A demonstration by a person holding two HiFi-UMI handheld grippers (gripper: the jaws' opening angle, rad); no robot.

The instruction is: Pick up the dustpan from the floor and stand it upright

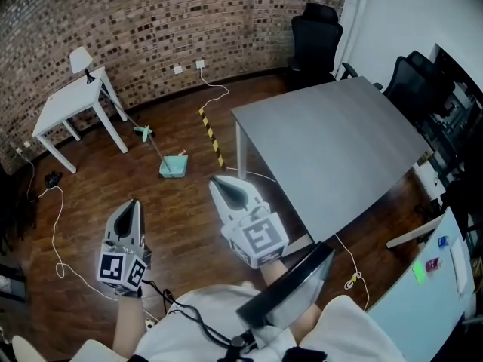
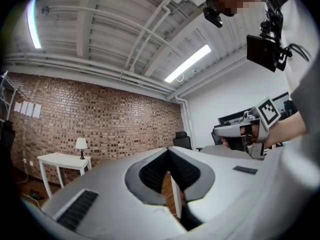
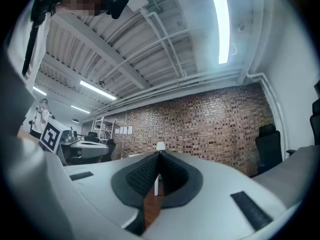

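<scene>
A teal dustpan (image 1: 173,165) lies on the wooden floor, its long handle (image 1: 151,142) running up and left to a teal grip. In the head view both grippers are held well short of it, over the floor near the person. The left gripper (image 1: 133,203) points up the picture, below and left of the pan, jaws together and empty. The right gripper (image 1: 216,180) sits just right of and below the pan, also closed with nothing in it. In the gripper views, the left gripper (image 2: 168,152) and right gripper (image 3: 159,155) show pads touching; the dustpan is not in either.
A large grey table (image 1: 332,149) stands right of the pan, its leg close by. A small white table (image 1: 72,104) with a lamp stands at the left by the brick wall. A yellow-black strip (image 1: 211,134) and white cables (image 1: 57,225) lie on the floor. Black chairs (image 1: 315,36) stand behind.
</scene>
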